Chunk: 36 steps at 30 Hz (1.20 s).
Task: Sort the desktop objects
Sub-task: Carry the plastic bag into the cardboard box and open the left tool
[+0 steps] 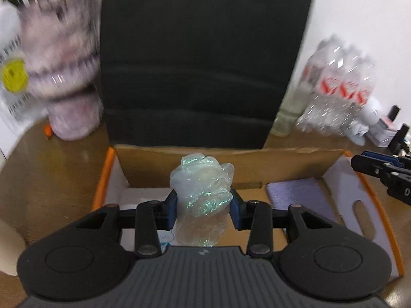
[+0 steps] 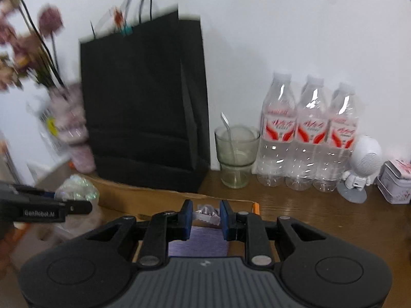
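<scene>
Left gripper (image 1: 204, 205) clamps the crumpled iridescent wrapper (image 1: 203, 195) over the cardboard box (image 1: 282, 159), likely for dropping in; right gripper (image 2: 205, 218) pinches a small silvery packet (image 2: 207, 214) narrowly above that box.

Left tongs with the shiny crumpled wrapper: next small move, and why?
Probably lower a little, then open. The left tongs pinch the crumpled wrapper already above the open cardboard box, in front of its brown flap, with white floor showing underneath. The purple pad lies off to the right, so a drop here should land clear of it.
</scene>
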Each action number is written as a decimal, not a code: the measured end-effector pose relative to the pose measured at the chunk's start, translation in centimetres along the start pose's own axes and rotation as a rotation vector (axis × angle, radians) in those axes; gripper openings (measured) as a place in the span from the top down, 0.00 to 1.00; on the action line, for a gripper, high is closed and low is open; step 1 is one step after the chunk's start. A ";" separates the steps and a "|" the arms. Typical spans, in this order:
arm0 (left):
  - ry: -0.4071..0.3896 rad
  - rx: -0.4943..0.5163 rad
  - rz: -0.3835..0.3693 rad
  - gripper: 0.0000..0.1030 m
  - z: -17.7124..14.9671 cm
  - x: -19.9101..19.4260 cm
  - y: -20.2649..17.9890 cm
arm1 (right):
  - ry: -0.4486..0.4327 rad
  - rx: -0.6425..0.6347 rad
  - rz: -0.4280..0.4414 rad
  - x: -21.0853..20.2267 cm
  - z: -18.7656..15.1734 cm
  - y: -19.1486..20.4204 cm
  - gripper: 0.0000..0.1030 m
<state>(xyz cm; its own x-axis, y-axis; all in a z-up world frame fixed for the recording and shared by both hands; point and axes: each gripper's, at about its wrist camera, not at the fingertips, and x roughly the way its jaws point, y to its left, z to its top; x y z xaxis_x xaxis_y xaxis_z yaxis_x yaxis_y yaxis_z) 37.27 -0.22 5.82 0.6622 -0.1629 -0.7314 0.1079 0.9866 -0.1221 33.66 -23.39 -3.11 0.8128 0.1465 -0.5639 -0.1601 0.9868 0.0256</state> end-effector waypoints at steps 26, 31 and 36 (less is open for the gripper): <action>0.086 0.003 -0.007 0.01 2.0 -8.0 -0.6 | 0.375 0.188 0.072 0.7 4.0 -1.7 0.32; 0.126 -0.028 0.068 0.00 1.1 -11.9 -1.1 | 0.428 0.154 0.088 -3.7 4.3 0.8 0.13; 0.035 -0.070 0.140 0.00 -1.8 -15.9 -1.4 | 0.304 0.087 0.059 -8.8 3.2 2.9 0.10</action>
<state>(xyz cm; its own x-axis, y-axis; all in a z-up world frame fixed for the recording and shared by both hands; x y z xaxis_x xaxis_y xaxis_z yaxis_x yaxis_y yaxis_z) 25.29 0.93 16.44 0.6408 -0.0251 -0.7673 -0.0362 0.9974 -0.0629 27.84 -21.61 4.60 0.5969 0.1890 -0.7797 -0.1428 0.9814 0.1285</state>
